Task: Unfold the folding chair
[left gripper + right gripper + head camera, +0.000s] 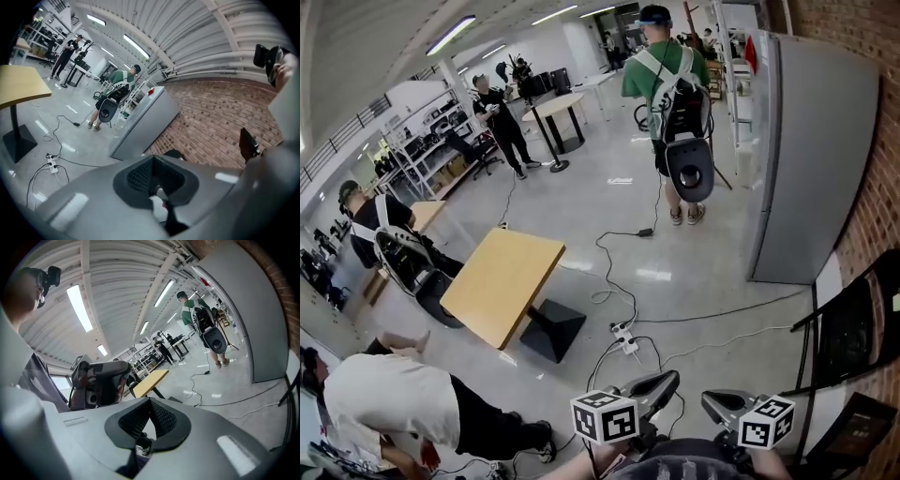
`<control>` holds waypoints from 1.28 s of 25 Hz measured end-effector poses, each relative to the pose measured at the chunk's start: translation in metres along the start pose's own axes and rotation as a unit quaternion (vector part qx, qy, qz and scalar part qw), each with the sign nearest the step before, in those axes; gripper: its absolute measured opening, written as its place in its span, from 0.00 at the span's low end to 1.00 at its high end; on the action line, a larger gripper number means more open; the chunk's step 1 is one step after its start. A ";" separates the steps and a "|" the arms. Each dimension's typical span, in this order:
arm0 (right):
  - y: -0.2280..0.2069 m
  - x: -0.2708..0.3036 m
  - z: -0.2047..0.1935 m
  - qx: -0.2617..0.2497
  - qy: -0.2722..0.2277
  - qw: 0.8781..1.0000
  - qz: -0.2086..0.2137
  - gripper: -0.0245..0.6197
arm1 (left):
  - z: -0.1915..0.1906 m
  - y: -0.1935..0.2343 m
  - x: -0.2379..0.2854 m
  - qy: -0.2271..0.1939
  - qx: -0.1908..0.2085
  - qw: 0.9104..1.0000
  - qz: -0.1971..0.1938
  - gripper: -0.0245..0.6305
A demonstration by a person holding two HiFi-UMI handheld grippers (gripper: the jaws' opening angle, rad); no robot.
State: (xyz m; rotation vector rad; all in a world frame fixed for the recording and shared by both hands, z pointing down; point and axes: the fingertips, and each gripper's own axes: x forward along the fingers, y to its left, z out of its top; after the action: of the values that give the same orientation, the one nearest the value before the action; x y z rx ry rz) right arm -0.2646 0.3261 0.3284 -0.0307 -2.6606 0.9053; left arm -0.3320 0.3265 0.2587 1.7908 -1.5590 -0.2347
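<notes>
Left gripper (659,384) and right gripper (720,403) both have their jaws closed tight on nothing, side by side low in the head view, while the chair (851,328) stands off to their right, apparently folded against the brick wall (879,141).

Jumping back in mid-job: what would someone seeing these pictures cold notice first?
A tan table stands out mid-floor, with a person in a green shirt beyond it beside a tall grey cabinet. Nearer, the black folding chair stands by the brick wall at the right edge, and the left gripper and right gripper, both shut and empty, sit at the bottom.
</notes>
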 end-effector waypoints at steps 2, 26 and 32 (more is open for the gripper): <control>-0.014 -0.019 0.003 0.008 -0.009 1.000 0.001 0.04 | -0.008 -0.019 0.023 0.010 -0.007 1.000 -0.013 0.04; -0.109 -0.142 0.007 0.019 -0.020 0.999 0.037 0.04 | -0.036 -0.123 0.160 0.014 0.007 1.000 0.007 0.04; -0.113 -0.147 -0.001 0.030 -0.001 0.999 0.038 0.04 | -0.048 -0.133 0.178 0.038 0.009 0.999 -0.003 0.04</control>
State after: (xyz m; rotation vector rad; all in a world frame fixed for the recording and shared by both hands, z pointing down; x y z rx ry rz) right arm -0.1162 0.2184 0.3519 -0.1176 -2.6487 1.0095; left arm -0.1571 0.1812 0.2665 1.7975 -1.5071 -0.1532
